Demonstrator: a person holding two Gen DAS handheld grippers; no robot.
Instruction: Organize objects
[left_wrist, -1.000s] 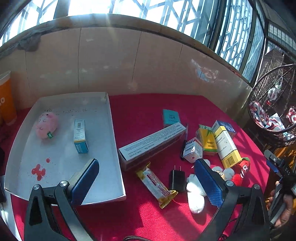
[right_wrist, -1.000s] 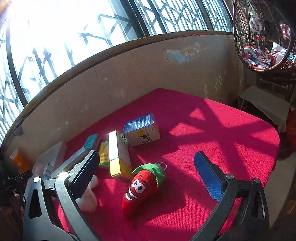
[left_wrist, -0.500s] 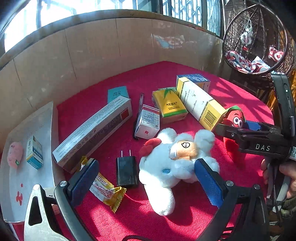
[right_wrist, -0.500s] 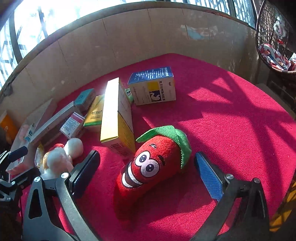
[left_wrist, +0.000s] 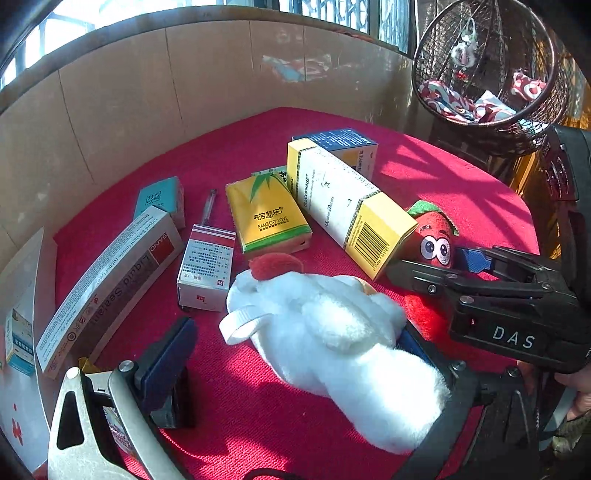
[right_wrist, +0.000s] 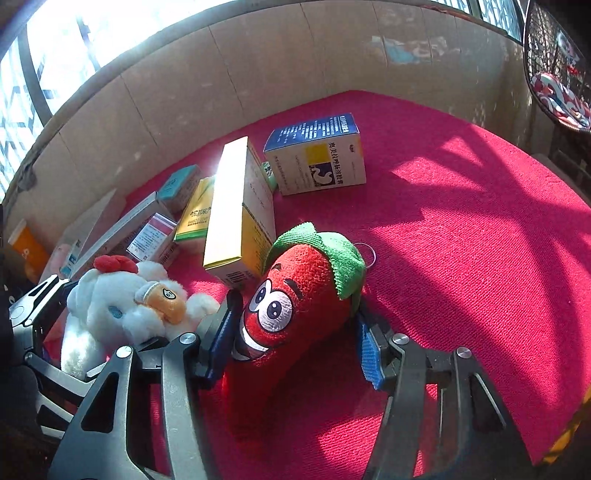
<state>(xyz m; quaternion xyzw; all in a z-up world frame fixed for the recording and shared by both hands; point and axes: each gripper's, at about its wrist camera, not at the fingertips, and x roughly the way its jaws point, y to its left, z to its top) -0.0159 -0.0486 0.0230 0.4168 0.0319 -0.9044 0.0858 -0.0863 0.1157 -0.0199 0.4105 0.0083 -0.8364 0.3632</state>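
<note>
The table cover (right_wrist: 480, 229) is coarse red cloth with a rough, matt weave. The white toy (left_wrist: 332, 332) is fluffy plush; the red pepper toy (right_wrist: 295, 314) is short-piled fabric. The boxes (left_wrist: 343, 199) are smooth cardboard, the yellow packet (left_wrist: 269, 218) glossy plastic.

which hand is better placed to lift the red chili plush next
Right. The right gripper is closing its fingers around the red chili plush, one on each side of its face. The left gripper straddles the white plush chicken beside it, fingers wide, so it suits that toy instead.
</note>
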